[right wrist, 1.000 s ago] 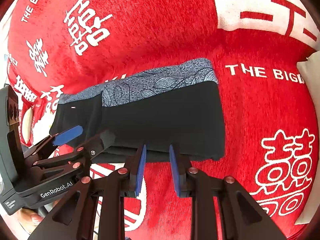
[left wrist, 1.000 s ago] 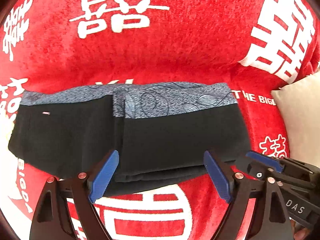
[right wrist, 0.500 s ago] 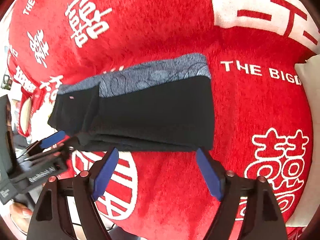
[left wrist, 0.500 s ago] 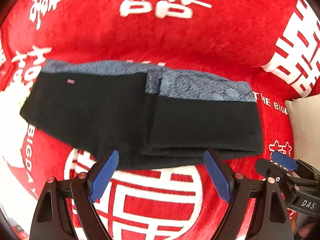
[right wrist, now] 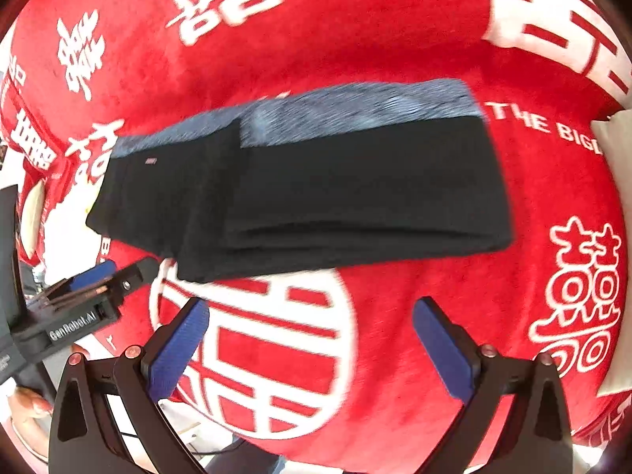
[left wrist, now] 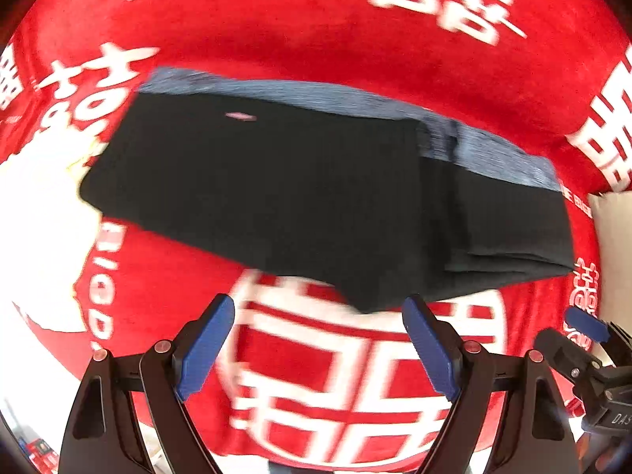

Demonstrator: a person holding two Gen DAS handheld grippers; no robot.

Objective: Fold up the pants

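Lying flat on a plush red cloth point(left wrist: 300, 51) printed with bold white characters, the pants point(left wrist: 300, 193) form a long folded bundle of matte black fabric, several layers thick, with a mottled blue-grey waistband point(left wrist: 493, 146) running along the far edge. A tiny pale label point(left wrist: 241, 117) sits on the black panel near that band. From the right wrist view the bundle's stacked edges point(right wrist: 335, 237) show as soft parallel ridges along its near side, and one narrower fold overlaps the wider part toward the left. The left tool point(left wrist: 318, 349) hangs just short of the near edge of the pants, its two blue-padded fingers point(left wrist: 205, 349) spread wide and touching nothing. The right tool point(right wrist: 310, 345) likewise stands apart from the bundle, over a round white-and-red emblem point(right wrist: 268, 355) on the cloth, its jaws wide with nothing between them. Each tool's black hinged frame carries small copper-coloured rivets. A cream-coloured cushion edge point(right wrist: 616, 146) shows at the right rim, near the lettering "THE BIG". Both views are smeared by motion, so the waistband's pattern cannot be read.
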